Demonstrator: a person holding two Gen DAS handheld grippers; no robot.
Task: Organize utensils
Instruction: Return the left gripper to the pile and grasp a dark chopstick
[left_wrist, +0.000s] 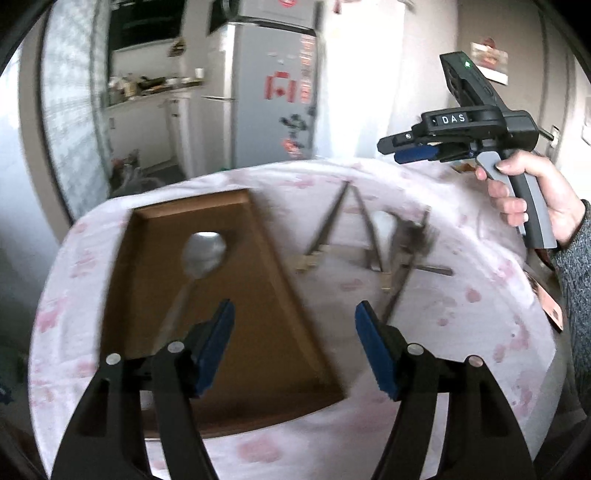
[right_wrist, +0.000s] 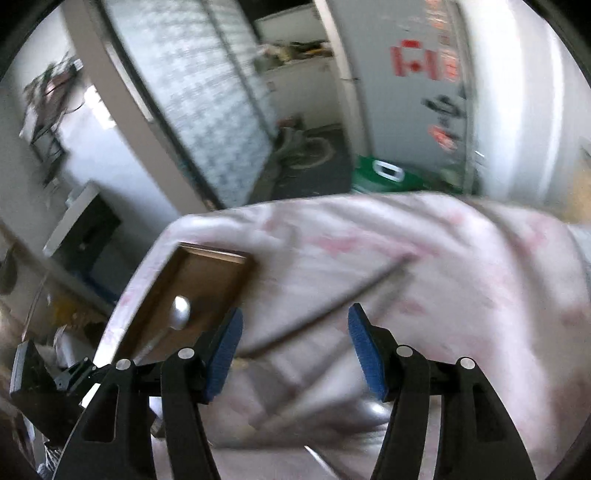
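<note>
A shallow wooden tray (left_wrist: 258, 314) lies on the left of the cloth-covered table, with one metal spoon (left_wrist: 205, 253) in it. To its right a loose pile of metal utensils (left_wrist: 369, 240) lies crossed on the cloth. My left gripper (left_wrist: 295, 347) hangs open over the tray's right rim, holding nothing. A hand holds my right gripper (left_wrist: 406, 147) high above the table's far right. In the blurred right wrist view, my right gripper (right_wrist: 295, 350) is open and empty over the utensils (right_wrist: 332, 299), with the tray (right_wrist: 210, 277) and spoon (right_wrist: 181, 312) to its left.
The table wears a white cloth with pink flowers (left_wrist: 461, 314). A copper-coloured object (left_wrist: 550, 306) lies at its right edge. Beyond the table stand a fridge (left_wrist: 273, 92), a kitchen counter (left_wrist: 155, 88) and a green bin (right_wrist: 388, 173) on the floor.
</note>
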